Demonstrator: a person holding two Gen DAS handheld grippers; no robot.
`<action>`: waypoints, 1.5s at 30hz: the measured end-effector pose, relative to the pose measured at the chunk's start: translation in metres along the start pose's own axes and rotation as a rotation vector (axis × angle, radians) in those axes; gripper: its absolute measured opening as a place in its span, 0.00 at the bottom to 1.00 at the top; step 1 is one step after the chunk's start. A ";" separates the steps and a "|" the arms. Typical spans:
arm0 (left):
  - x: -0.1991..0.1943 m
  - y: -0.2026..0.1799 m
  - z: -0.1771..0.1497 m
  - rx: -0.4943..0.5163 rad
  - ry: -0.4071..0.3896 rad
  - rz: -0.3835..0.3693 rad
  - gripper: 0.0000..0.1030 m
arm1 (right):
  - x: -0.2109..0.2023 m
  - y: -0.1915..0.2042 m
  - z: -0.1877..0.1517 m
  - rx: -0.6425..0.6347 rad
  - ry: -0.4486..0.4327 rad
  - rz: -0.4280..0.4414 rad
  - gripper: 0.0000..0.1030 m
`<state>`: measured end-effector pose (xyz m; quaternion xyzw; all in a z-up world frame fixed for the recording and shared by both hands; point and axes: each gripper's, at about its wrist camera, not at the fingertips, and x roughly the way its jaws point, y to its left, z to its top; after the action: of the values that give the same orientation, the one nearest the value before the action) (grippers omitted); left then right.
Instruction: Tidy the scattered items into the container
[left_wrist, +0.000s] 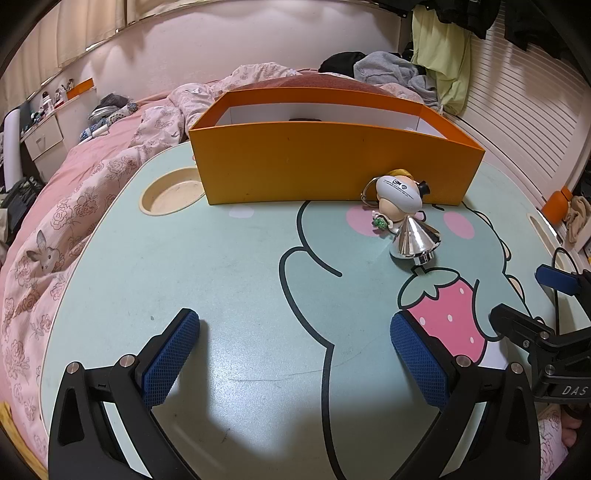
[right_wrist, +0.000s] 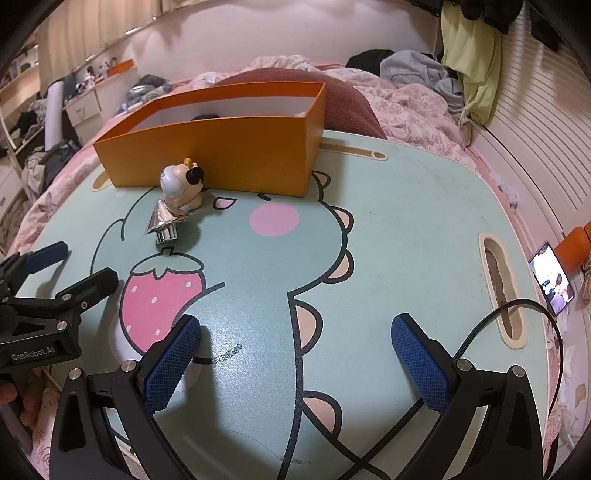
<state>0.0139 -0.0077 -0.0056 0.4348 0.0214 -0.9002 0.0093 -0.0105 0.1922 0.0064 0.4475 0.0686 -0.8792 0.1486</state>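
Note:
An orange box (left_wrist: 332, 162) with a white inside stands at the far side of the cartoon-print lap table (left_wrist: 221, 266); something dark lies inside it. A small toy figure (left_wrist: 397, 201) lies tipped against the box's front wall, and a shiny silver cone-shaped piece (left_wrist: 415, 240) lies just in front of it. Both also show in the right wrist view, the figure (right_wrist: 181, 184) and the cone (right_wrist: 164, 221), with the box (right_wrist: 221, 147) behind. My left gripper (left_wrist: 295, 354) is open and empty, low over the table. My right gripper (right_wrist: 295, 354) is open and empty, to its right.
The table sits on a bed with pink floral bedding (left_wrist: 55, 236). A round cup recess (left_wrist: 171, 195) is left of the box. A slot handle (right_wrist: 504, 291) and a black cable (right_wrist: 517, 310) are at the right edge; a lit phone (right_wrist: 552, 278) lies beyond.

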 end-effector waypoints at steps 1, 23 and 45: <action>0.000 0.000 0.000 0.000 0.000 0.000 1.00 | 0.000 0.000 0.000 0.000 0.000 0.000 1.00; -0.001 -0.002 0.001 -0.002 -0.002 -0.002 1.00 | -0.019 0.008 0.015 0.000 -0.105 0.015 0.81; -0.002 -0.001 0.000 -0.004 -0.004 -0.003 1.00 | 0.015 0.025 0.054 -0.017 -0.063 0.274 0.29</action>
<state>0.0153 -0.0069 -0.0044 0.4329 0.0238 -0.9011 0.0088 -0.0522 0.1514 0.0268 0.4234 0.0096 -0.8638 0.2730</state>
